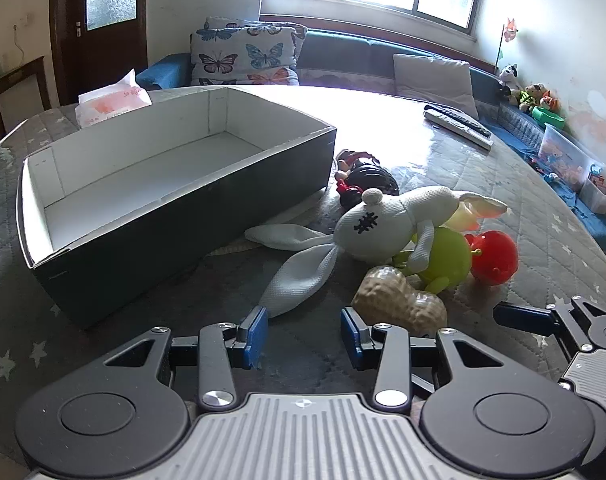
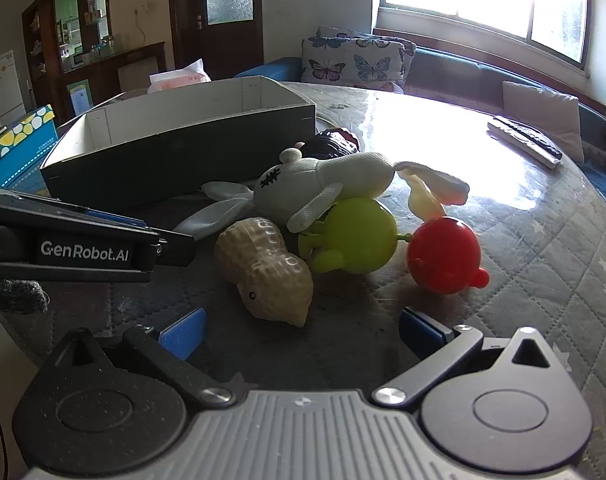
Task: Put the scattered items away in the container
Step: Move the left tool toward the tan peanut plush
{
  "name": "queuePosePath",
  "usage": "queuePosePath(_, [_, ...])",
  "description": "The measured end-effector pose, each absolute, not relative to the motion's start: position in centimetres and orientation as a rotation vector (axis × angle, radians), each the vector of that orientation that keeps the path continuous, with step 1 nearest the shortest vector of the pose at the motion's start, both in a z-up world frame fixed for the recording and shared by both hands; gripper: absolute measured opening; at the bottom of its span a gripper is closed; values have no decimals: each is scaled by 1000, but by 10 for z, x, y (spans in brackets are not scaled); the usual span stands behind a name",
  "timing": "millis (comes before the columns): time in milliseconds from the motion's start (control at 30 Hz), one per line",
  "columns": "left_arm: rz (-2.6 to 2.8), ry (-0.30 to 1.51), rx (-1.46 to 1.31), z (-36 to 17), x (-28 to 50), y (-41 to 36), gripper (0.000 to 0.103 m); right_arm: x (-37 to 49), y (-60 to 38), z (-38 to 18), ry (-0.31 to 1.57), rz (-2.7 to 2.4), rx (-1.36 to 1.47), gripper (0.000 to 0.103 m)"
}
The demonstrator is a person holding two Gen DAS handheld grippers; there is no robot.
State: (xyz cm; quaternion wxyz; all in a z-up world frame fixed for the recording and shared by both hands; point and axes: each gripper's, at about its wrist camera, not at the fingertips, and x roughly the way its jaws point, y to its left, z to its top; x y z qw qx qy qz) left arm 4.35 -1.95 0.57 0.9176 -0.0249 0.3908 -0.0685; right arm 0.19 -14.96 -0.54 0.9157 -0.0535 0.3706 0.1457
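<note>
An empty dark box with a white inside [image 1: 175, 184] stands on the quilted table; it also shows in the right wrist view [image 2: 183, 148]. Right of it lies a pile of toys: a white plush rabbit [image 1: 387, 220] [image 2: 327, 184], a green toy [image 1: 447, 260] [image 2: 355, 236], a red toy [image 1: 493, 256] [image 2: 443, 260], a tan peanut toy [image 1: 399, 300] [image 2: 263, 268] and a dark figure [image 1: 367, 176] [image 2: 331, 142]. My left gripper [image 1: 305, 338] is open and empty, just short of the rabbit's ear and the peanut. My right gripper [image 2: 301, 332] is open and empty, the peanut just beyond its fingertips.
A tissue pack [image 1: 113, 98] sits behind the box. Remote controls [image 1: 459, 124] lie at the far right of the table. A bench with butterfly cushions [image 1: 247, 54] and a bin of small toys [image 1: 567, 156] lie beyond. A blue patterned box [image 2: 19, 148] stands at left.
</note>
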Motion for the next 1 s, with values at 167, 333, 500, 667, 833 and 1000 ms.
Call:
queuePosePath(167, [-144, 812, -57, 4, 45, -20, 43, 4, -150, -9, 779, 291, -113, 103])
queuePosePath(333, [-152, 816, -57, 3, 44, -20, 43, 6, -150, -12, 793, 284, -116, 103])
queuePosePath(500, [-162, 821, -57, 3, 45, -21, 43, 6, -149, -15, 806, 277, -120, 103])
queuePosePath(667, [-173, 830, -60, 2, 45, -20, 43, 6, -149, -16, 810, 275, -122, 103])
queuePosePath(833, [-181, 842, -65, 1, 46, -21, 43, 8, -149, -16, 825, 273, -116, 103])
queuePosePath(1000, [-187, 857, -72, -1, 48, -19, 43, 8, -148, -16, 823, 264, -119, 103])
